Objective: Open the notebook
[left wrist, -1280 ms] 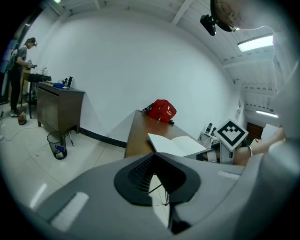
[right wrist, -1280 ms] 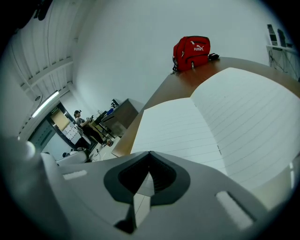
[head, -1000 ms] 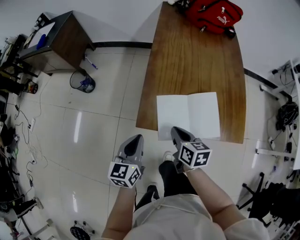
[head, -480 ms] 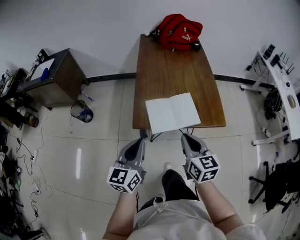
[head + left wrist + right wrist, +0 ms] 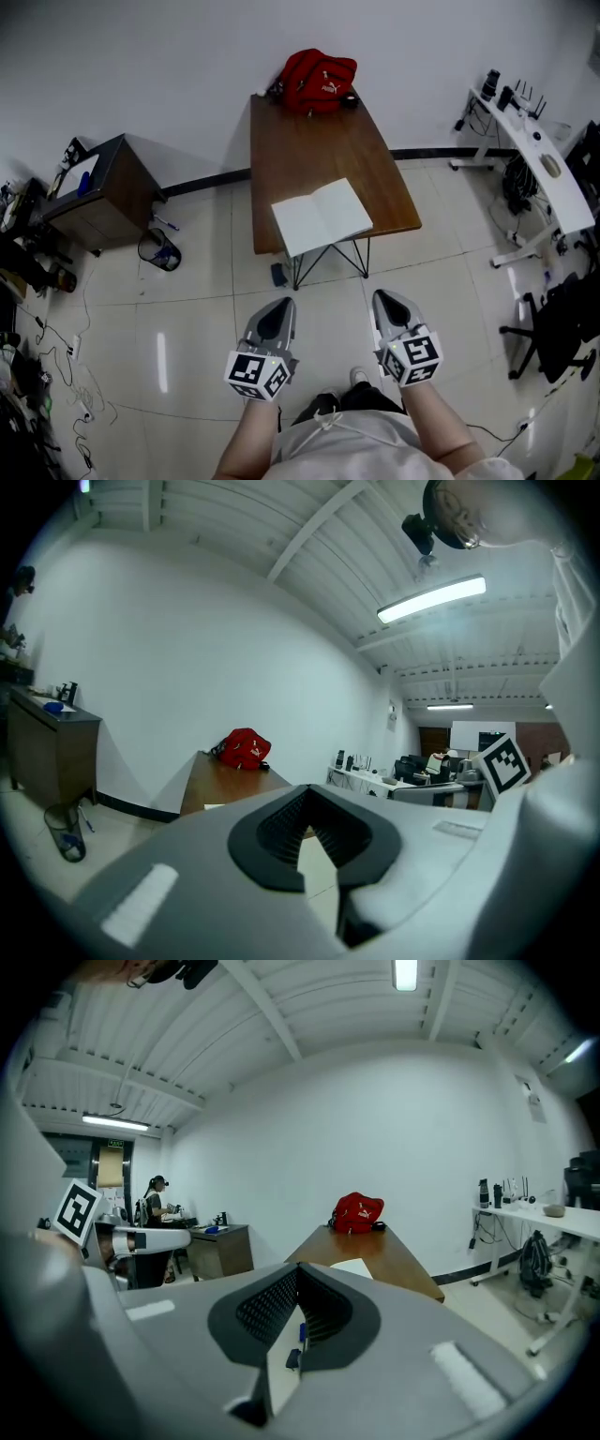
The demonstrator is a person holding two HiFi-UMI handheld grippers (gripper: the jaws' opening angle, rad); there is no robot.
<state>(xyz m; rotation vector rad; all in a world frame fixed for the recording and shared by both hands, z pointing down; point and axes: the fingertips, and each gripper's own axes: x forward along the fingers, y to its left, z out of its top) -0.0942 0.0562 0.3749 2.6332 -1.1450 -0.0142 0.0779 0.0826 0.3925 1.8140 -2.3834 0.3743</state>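
Notebook (image 5: 322, 217) lies open, flat at the front edge of the wooden table (image 5: 309, 141). Left gripper (image 5: 277, 309) and right gripper (image 5: 386, 304) have jaws together, empty, well apart from it. Likely light with floppy pages; pinch a page's outer edge.

Left gripper (image 5: 279, 306), right gripper (image 5: 384, 299) side by side, jaws together, both empty
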